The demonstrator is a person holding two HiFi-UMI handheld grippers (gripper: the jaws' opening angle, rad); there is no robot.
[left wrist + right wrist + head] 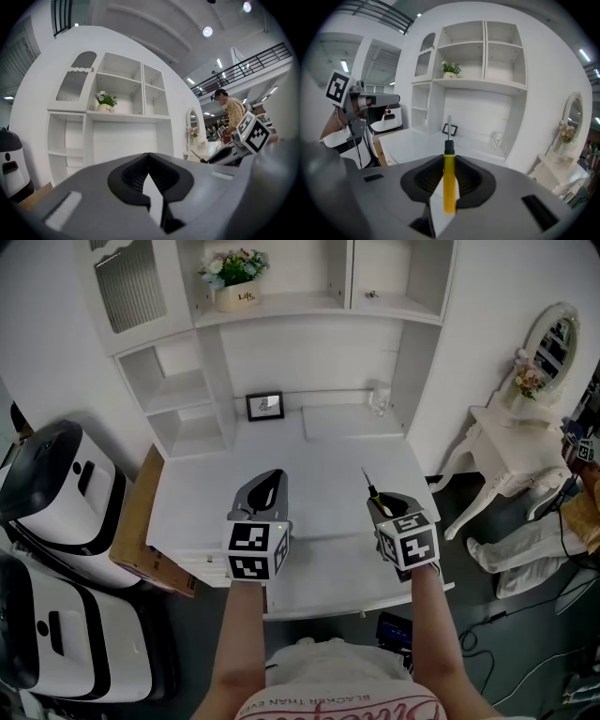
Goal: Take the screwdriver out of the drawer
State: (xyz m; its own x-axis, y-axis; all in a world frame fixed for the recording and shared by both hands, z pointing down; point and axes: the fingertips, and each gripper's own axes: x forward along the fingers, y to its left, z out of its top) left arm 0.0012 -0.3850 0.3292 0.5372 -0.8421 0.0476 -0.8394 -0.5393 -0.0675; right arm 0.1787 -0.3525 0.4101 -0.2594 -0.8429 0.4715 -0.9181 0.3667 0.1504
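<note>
A: R gripper (449, 157): jaws narrow, clamped on the screwdriver (449, 187). Yellow handle sits btwn the pads, shaft pokes out toward frame centre.

B: L gripper (149, 158)?

A: Jaws together, nothing in them. We hold both over the white desk top (197, 493), mid head view.

B: Edges, room?

A: Desk's front edge runs just below our grippers. Cardboard box (141, 531) leans at its left edge, and the shelf unit (309, 324) walls off the back. Picture frame (265, 406) is well apart, top centre. Dressing table (506, 446) stands right, w/ floor (487, 615) open at lower right.
</note>
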